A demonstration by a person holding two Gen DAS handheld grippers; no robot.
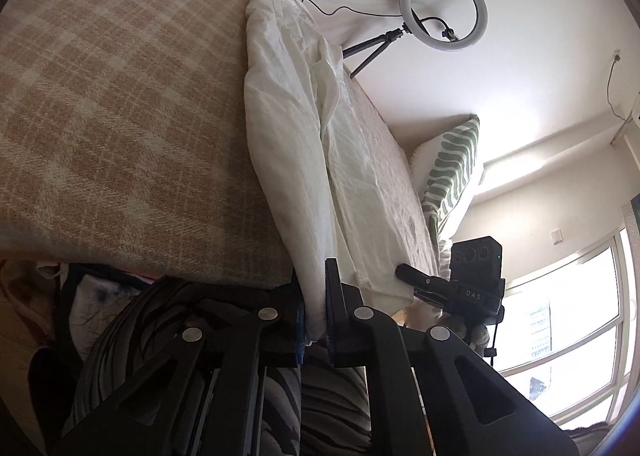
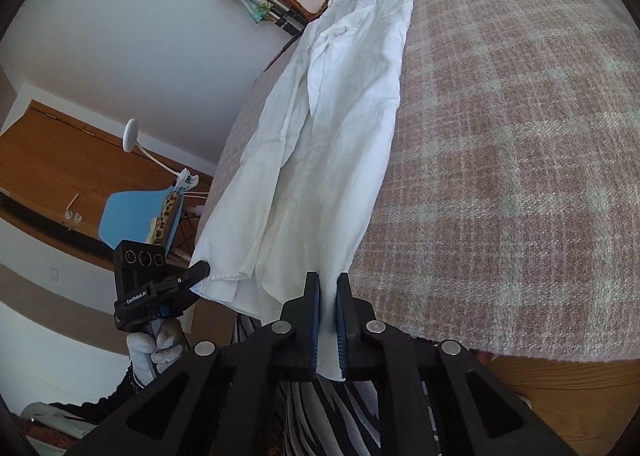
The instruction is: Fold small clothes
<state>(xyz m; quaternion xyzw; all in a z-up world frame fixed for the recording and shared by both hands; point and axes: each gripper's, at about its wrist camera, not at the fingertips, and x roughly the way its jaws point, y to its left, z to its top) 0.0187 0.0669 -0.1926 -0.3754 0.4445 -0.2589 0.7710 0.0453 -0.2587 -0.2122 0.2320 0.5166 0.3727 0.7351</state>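
Observation:
A white shirt (image 1: pixel 296 144) lies stretched along the plaid bed cover (image 1: pixel 120 96), its near hem hanging off the bed's front edge. My left gripper (image 1: pixel 316 296) is shut on one corner of the hem. My right gripper (image 2: pixel 328 296) is shut on the other hem corner of the shirt (image 2: pixel 320 144). The right gripper also shows in the left wrist view (image 1: pixel 404 270), touching the hem. The left gripper also shows in the right wrist view (image 2: pixel 200 270), touching the other corner.
The plaid bed (image 2: pixel 520 176) fills much of both views. A ring light on a tripod (image 1: pixel 444 10) stands behind it, beside a green striped pillow (image 1: pixel 452 172). A blue chair (image 2: pixel 132 216) and wooden door (image 2: pixel 60 160) stand by the wall. A window (image 1: pixel 560 316) is bright.

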